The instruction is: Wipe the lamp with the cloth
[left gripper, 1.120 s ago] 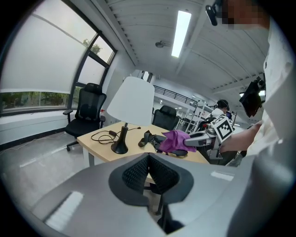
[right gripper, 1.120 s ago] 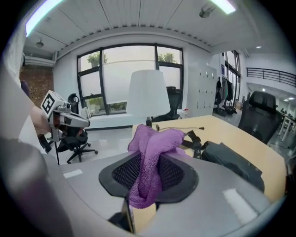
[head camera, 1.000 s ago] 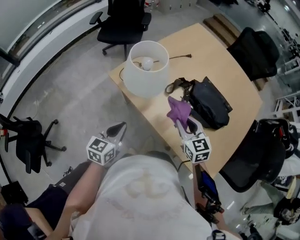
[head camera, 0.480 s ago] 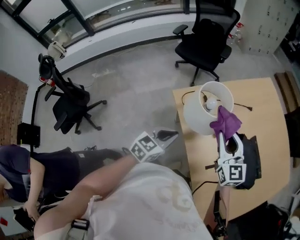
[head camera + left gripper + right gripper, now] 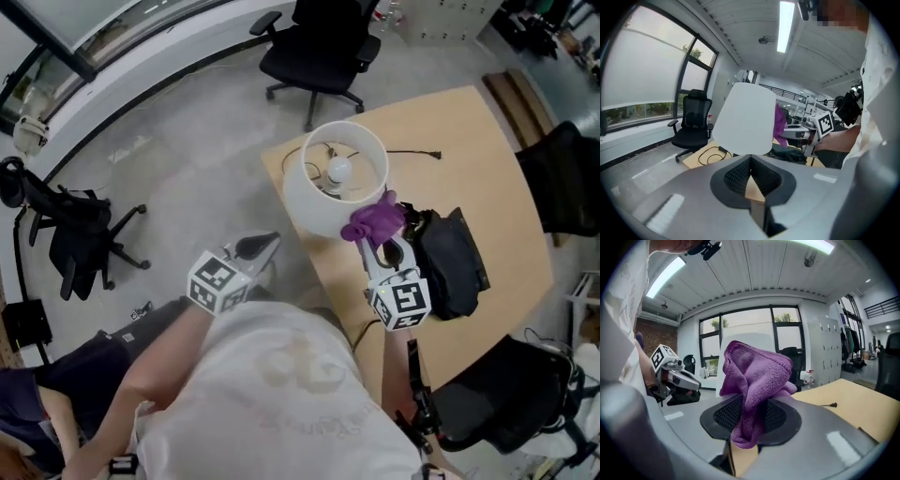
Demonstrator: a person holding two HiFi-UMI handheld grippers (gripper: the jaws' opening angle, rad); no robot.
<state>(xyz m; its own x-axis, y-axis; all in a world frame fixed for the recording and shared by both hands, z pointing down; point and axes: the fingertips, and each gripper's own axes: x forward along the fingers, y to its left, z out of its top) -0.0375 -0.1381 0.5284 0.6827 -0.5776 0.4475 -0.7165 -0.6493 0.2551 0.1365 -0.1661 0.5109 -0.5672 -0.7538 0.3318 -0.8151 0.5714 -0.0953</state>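
Observation:
The lamp (image 5: 323, 192) has a white drum shade with a bare bulb (image 5: 338, 171) and stands at the near left corner of the wooden table (image 5: 487, 159). My right gripper (image 5: 382, 236) is shut on a bunched purple cloth (image 5: 374, 220) (image 5: 757, 376). The cloth is at the shade's lower right side; I cannot tell if it touches. My left gripper (image 5: 265, 247) hangs off the table's edge, left of the lamp, its jaws shut and empty. The left gripper view shows the lamp shade (image 5: 744, 119) straight ahead of the left gripper (image 5: 750, 161).
A black bag (image 5: 452, 258) lies on the table right of my right gripper. The lamp's cord (image 5: 412, 152) runs behind the shade. Black office chairs stand beyond the table (image 5: 319, 47), at the left (image 5: 80, 234) and at the near right (image 5: 497, 403).
My right gripper has carried the purple cloth from over the black bag to the lamp shade's side. The left gripper has come a little nearer the table.

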